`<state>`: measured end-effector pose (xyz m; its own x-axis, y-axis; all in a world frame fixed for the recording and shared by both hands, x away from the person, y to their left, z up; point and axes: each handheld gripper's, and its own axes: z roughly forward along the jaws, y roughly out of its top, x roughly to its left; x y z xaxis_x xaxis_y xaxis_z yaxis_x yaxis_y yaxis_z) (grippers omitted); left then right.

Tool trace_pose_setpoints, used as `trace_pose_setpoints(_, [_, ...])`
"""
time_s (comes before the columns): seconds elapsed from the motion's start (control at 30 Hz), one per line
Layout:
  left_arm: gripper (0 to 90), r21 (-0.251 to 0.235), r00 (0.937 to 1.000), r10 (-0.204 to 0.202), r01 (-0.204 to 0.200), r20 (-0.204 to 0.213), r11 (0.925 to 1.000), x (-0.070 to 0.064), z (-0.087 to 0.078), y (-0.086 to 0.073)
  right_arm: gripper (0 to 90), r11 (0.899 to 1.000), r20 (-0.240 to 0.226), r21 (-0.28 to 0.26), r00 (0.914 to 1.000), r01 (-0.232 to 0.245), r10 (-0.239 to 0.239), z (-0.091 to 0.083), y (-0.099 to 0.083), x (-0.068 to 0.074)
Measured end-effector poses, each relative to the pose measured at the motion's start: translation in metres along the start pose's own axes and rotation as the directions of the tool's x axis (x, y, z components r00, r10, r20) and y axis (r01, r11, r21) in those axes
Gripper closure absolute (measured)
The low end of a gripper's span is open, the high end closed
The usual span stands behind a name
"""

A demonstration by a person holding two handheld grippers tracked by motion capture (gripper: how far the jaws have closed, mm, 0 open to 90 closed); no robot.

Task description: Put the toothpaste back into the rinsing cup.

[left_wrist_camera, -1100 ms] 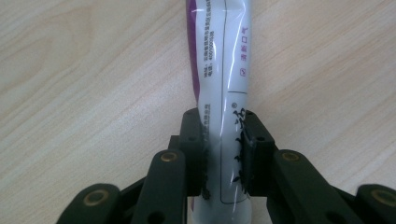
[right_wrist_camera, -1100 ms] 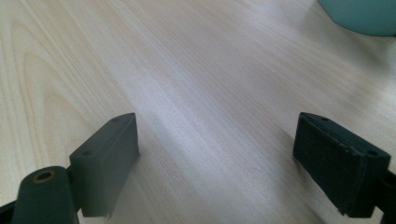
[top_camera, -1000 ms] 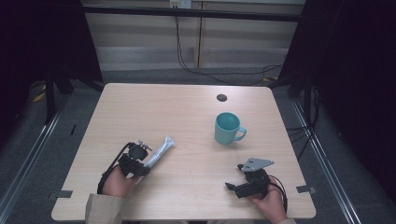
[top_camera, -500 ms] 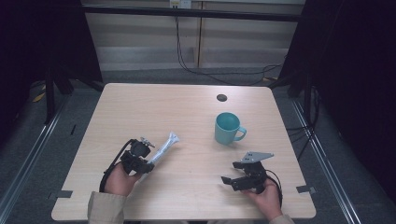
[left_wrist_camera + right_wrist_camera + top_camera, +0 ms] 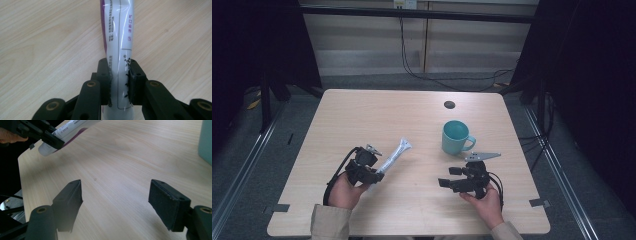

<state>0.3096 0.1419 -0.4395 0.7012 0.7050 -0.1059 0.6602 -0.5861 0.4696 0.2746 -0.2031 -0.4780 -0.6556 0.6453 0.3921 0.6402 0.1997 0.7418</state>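
Tube (image 5: 119,50), lower left of high view, clamped near cap end in left gripper (image 5: 119,82). Right gripper (image 5: 115,202), lower right, jaws apart. Tube soft, light, probably slippery; grip firm shoulder.

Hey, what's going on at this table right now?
A person sits at a wooden table with a pair of tongs in each hand. The left tongs are shut on a white tube with purple print, gripping it near one end; its far end points toward a teal mug. The right tongs are open and hold nothing, hovering over bare tabletop on the near side of the mug, which stands upright and untouched.
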Motion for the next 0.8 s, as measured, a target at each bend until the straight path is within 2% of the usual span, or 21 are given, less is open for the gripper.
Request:
trace_pose_setpoints(0.37, [75.7, -0.029, 0.999, 0.033, -0.032, 0.031, 0.9991, -0.012, 0.002, 0.011, 28.8, 0.999, -0.025, -0.019, 0.9986, -0.047, 0.046, 0.007, 0.011, 0.001])
trace_pose_setpoints(0.8, [75.7, -0.037, 0.9969, 0.06, -0.059, 0.05, 0.9976, -0.021, 0.006, 0.017, 29.3, 0.998, -0.035, -0.023, 0.9979, -0.056, 0.055, 0.015, 0.025, 0.007])
